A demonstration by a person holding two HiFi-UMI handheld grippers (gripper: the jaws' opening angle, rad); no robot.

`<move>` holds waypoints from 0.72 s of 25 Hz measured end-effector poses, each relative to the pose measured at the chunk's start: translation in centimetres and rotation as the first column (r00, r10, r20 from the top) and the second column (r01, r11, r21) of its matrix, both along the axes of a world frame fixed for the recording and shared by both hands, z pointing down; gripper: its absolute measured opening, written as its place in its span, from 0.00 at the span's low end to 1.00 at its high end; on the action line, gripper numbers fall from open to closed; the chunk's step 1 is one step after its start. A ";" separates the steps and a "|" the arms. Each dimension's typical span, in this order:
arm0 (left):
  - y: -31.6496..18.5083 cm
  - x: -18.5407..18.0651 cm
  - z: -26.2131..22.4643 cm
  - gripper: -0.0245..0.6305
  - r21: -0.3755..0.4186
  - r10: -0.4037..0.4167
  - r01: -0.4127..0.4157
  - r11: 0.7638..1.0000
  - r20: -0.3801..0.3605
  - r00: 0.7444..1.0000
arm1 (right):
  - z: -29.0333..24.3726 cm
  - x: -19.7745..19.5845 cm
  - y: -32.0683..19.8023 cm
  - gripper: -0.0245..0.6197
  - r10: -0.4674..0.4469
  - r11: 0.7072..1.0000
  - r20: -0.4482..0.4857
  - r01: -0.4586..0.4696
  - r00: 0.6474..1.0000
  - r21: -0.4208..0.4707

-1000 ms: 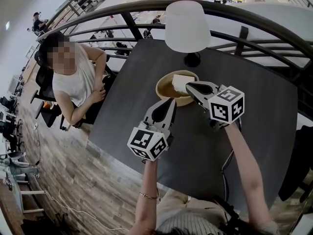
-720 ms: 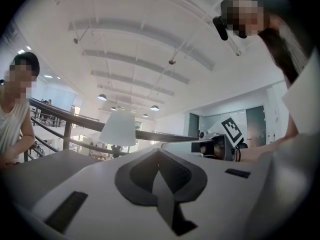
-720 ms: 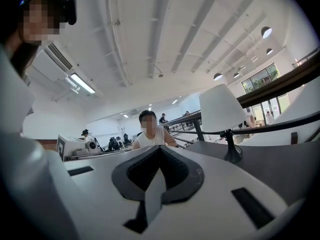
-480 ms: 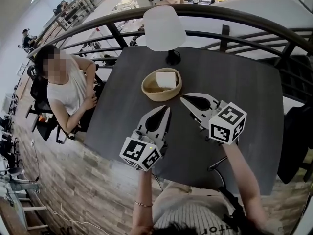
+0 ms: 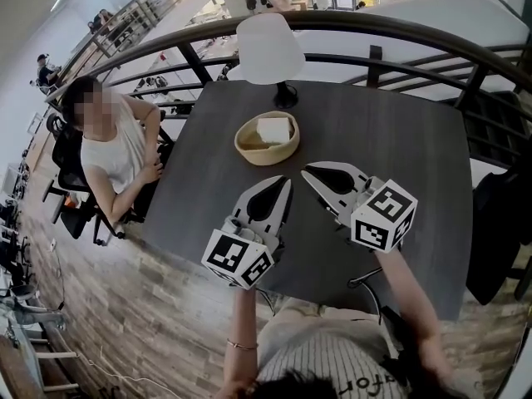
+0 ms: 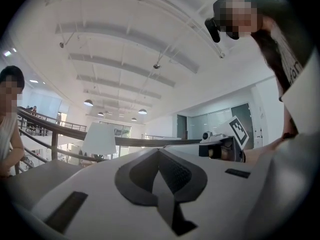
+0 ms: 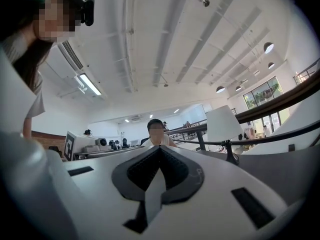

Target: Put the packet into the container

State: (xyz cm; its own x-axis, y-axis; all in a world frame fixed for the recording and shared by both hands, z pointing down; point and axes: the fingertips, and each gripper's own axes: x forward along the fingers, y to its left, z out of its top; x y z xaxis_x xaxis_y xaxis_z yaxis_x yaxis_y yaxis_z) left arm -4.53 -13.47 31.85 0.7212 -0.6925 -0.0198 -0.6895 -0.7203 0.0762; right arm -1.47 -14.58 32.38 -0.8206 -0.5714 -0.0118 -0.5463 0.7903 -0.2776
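I am holding the left gripper [image 5: 283, 185] and right gripper [image 5: 309, 174] level over the bench [image 5: 399, 148], jaws pressed together and empty, since the packet [image 5: 273, 128] is lying inside the container [image 5: 248, 150], ahead of both jaws and apart from them.

Dark grey table [image 5: 399, 140], tan container [image 5: 268, 155] with a white packet [image 5: 273, 128], white lampshade [image 5: 270, 48], brownish plank-pattern floor [image 5: 108, 306], plus white left gripper [image 5: 285, 181] and right gripper [image 5: 306, 173] sporting black-and-white square markers.
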 end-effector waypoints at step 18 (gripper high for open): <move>1.7 -0.6 -0.2 0.05 0.025 -0.029 0.029 0.999 0.006 1.000 | 0.4 -1.2 1.9 0.05 -0.044 0.999 0.010 0.044 0.999 0.016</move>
